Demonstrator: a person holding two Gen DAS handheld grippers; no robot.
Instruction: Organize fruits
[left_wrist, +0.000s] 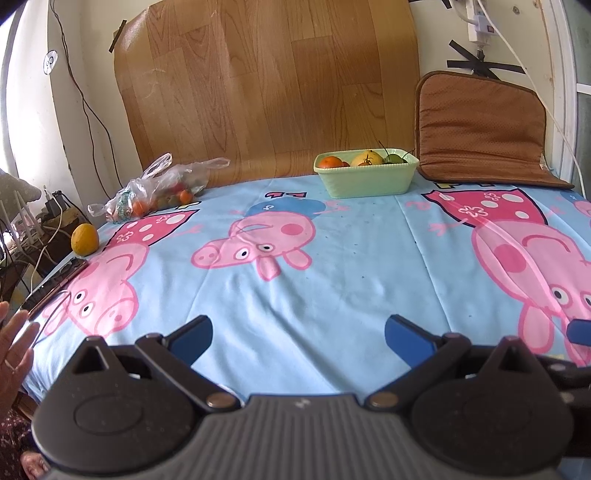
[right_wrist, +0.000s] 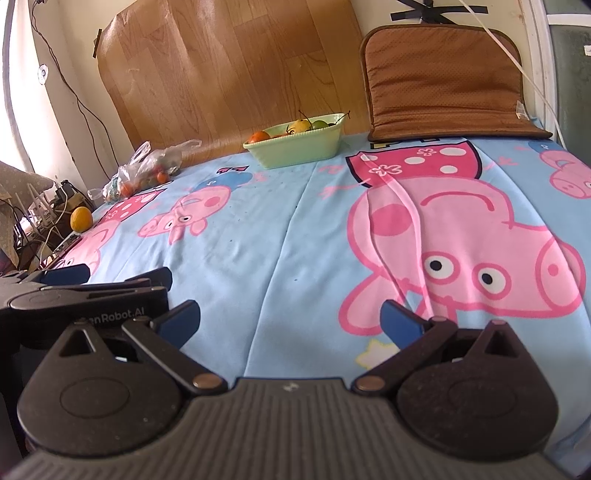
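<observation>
Jaws apart, bagged fruits (left_wrist: 162, 192) indistinct.

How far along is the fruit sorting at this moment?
Partly done: the green basket already holds an orange, a yellow fruit and green ones. Nothing is in hand; the left tongs and right tongs are open and empty. Left: the loose yellow fruit and the bagged fruit.

Brown cushion (left_wrist: 480, 129) leans beside wood-grain sheet (left_wrist: 266, 85).

Home, cartoon tablecloth (left_wrist: 332, 280), seat cushion (left_wrist: 480, 129)
</observation>
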